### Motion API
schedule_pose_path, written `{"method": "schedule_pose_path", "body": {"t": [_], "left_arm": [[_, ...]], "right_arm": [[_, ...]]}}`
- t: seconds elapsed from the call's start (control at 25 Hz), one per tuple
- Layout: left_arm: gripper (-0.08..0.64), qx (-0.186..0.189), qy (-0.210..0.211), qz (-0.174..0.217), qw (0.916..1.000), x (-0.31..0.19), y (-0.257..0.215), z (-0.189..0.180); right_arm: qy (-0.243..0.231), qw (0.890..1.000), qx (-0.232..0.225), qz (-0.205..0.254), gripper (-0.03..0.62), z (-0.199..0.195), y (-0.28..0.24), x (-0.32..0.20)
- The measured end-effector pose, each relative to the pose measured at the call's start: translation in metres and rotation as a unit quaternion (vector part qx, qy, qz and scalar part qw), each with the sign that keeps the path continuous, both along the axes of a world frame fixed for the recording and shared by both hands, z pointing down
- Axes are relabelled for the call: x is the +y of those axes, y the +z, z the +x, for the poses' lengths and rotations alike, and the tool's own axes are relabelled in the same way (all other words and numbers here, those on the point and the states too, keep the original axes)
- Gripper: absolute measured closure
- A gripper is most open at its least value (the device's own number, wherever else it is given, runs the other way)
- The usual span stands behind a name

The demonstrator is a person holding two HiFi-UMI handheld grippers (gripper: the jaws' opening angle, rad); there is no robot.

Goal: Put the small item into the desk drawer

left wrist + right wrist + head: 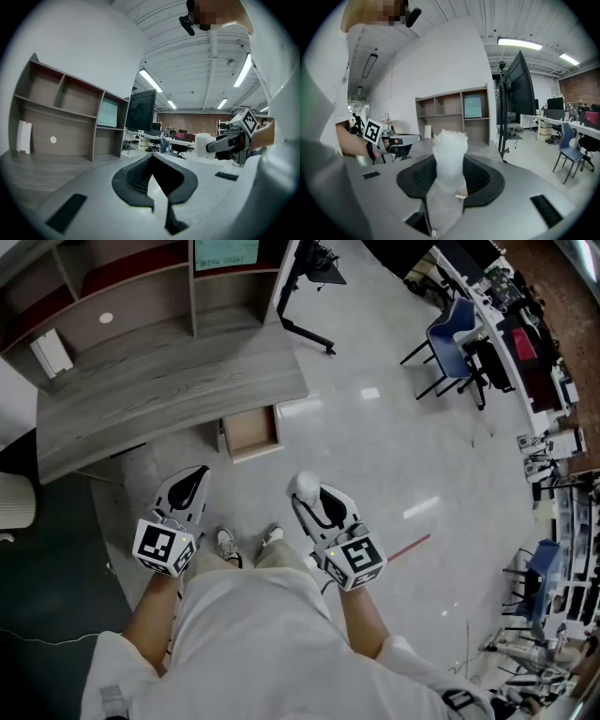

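Observation:
My right gripper point(307, 493) is shut on a small white foam-like item point(302, 486), which stands up between its pads with a frayed top point(450, 152). My left gripper point(192, 482) is beside it at about the same height, with its jaws together and nothing between them point(157, 197). Both are held in front of the person's waist, above the floor. The desk drawer point(251, 432) stands pulled out under the front edge of the grey wooden desk point(169, 381), ahead of both grippers. From the left gripper view, the right gripper point(213, 144) and the white item point(204, 143) show at the right.
A shelf unit point(131, 287) stands at the back of the desk, and a white box point(52, 352) rests on the desktop's left. A monitor stand point(309, 296) is right of the desk. Blue chairs point(455, 334) and cluttered benches line the far right. A white chair point(14, 502) is at the left edge.

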State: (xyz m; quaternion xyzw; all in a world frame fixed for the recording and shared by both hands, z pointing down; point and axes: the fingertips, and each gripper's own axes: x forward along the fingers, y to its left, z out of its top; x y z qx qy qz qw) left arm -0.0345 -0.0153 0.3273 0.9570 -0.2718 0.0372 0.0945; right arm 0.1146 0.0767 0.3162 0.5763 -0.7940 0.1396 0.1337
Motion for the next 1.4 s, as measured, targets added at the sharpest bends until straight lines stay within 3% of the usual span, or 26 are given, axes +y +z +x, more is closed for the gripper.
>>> {"method": "schedule_pose_path", "body": {"t": [0.56, 0.92, 1.4], "left_arm": [[0.555, -0.019, -0.058, 0.018, 0.9980, -0.038, -0.020, 0.057], [0.555, -0.042, -0.122, -0.002, 0.9917, -0.038, -0.003, 0.047], [0.555, -0.058, -0.150, -0.043, 0.9861, -0.028, 0.044, 0.032]], "right_arm": [[-0.053, 0.999, -0.007, 0.000, 0.433, 0.080, 0.002, -0.070], [-0.118, 0.993, -0.009, -0.017, 0.433, 0.080, 0.023, -0.101], [-0.163, 0.985, 0.020, -0.061, 0.433, 0.071, 0.087, -0.123]]}}
